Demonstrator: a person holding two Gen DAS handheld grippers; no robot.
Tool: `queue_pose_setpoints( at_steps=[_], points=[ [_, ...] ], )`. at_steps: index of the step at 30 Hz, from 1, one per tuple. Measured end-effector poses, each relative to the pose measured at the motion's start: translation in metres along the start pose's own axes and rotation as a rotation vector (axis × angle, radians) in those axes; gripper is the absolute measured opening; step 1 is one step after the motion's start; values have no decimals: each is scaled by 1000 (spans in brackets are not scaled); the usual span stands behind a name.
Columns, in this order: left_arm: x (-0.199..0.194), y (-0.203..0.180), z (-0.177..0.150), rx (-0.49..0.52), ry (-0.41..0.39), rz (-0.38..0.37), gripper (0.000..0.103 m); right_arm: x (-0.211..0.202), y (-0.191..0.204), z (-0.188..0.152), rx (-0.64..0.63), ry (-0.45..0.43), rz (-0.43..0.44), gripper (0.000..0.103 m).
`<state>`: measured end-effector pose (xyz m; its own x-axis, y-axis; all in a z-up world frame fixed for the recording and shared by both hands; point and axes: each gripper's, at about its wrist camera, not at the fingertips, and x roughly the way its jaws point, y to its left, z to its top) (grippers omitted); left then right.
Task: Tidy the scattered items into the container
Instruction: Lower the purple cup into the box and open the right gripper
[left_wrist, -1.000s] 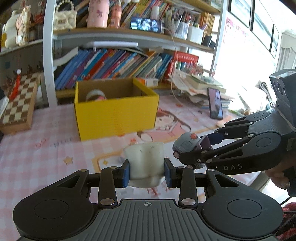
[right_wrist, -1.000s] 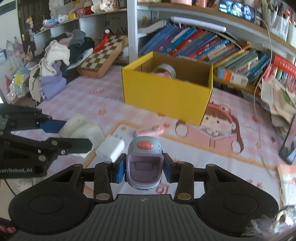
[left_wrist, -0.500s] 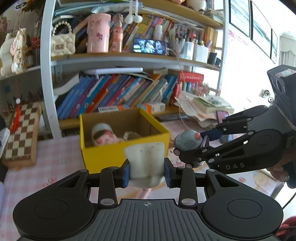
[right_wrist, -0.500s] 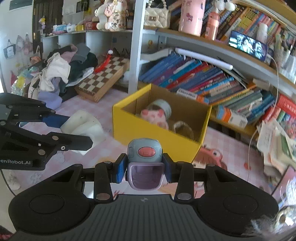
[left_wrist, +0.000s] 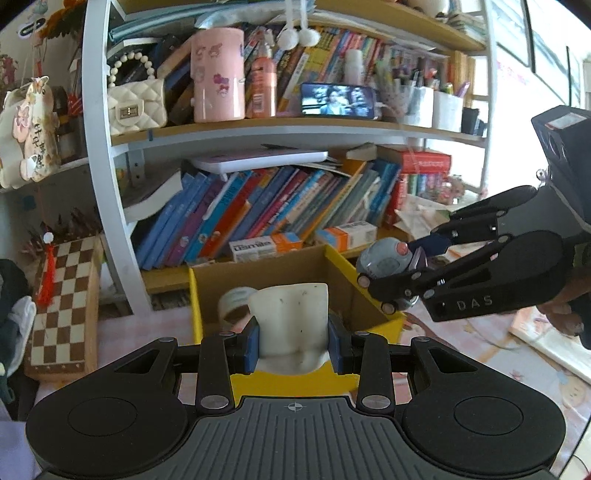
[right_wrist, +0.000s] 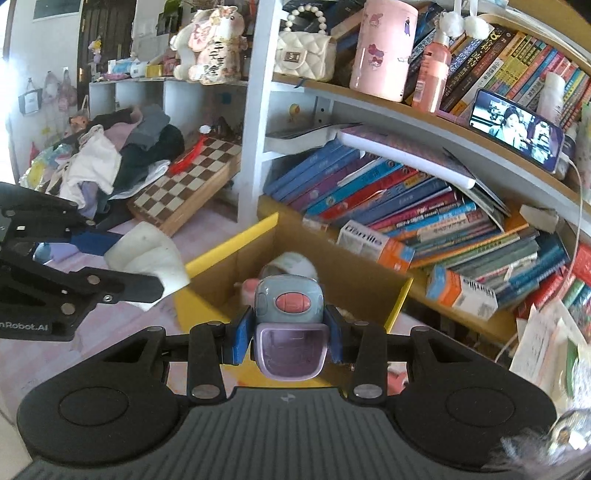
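Both loads hang over the yellow box (left_wrist: 369, 325): the left hand-held gripper (left_wrist: 293, 345) clamps a white holder (left_wrist: 290, 321), the right hand-held gripper (right_wrist: 288, 339) a toy car (right_wrist: 290, 317). Some things already lie inside; dropping remains.

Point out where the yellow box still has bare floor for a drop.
Inside the yellow box, bare cardboard floor shows on the right, between the tape roll and the right wall. The left and middle are crowded by the roll and a pink toy. Each tool holds an item over the box.
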<state>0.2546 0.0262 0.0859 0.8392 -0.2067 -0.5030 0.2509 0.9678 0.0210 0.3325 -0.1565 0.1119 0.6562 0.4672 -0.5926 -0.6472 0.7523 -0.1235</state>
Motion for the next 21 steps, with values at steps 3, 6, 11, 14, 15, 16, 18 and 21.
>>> queue_pose_setpoints(
  at_steps=[3, 6, 11, 14, 15, 16, 18, 21],
  points=[
    [16, 5, 8, -11, 18, 25, 34, 16, -13, 10, -5, 5, 9, 39],
    [32, 10, 15, 0, 44, 47, 34, 36, -23, 16, 0, 25, 18, 39],
    [61, 17, 21, 17, 114, 67, 34, 70, -39, 26, 7, 59, 33, 39],
    [81, 20, 22, 17, 164, 69, 34, 91, -49, 32, 11, 79, 42, 39],
    [87, 20, 22, 18, 178, 70, 34, 98, -53, 34, 13, 86, 45, 39],
    [93, 20, 22, 20, 190, 72, 34, 105, -56, 36, 14, 93, 48, 39],
    [104, 20, 21, 29, 210, 75, 34, 118, -62, 40, 18, 107, 53, 39],
    [119, 22, 19, 30, 248, 66, 34, 140, -69, 37, 31, 133, 54, 38]
  ],
)
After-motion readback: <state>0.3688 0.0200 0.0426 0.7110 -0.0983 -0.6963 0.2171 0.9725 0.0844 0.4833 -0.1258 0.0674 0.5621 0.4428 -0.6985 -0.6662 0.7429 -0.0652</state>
